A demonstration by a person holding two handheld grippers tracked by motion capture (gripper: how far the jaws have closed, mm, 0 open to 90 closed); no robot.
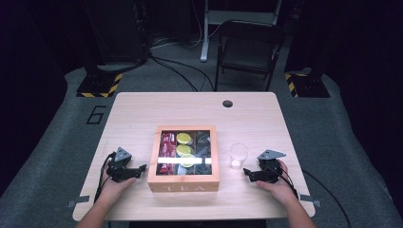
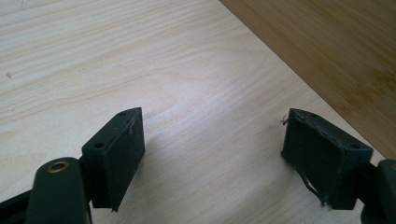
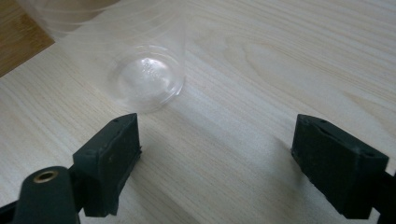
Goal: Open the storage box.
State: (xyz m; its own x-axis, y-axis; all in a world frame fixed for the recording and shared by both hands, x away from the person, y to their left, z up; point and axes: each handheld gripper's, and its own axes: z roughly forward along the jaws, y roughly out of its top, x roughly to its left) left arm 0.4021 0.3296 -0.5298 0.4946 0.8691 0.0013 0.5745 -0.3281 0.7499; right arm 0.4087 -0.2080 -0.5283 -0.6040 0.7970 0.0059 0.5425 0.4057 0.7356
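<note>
Cup [image 3: 144, 79] just ahead of right gripper [image 3: 217, 154], jaws apart

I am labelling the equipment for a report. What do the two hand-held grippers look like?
Both the left gripper and right gripper are black, each topped by a grey three-cornered plate and trailing a black cable. Each has two blocky jaws with small screw holes. The forearms are bare.

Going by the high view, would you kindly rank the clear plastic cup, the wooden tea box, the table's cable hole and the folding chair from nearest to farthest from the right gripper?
From the right gripper:
1. Clear plastic cup, just ahead of its open jaws.
2. Wooden tea box, to its left at the table's middle.
3. Cable hole, near the table's far edge.
4. Folding chair, on the floor beyond the table.
</note>
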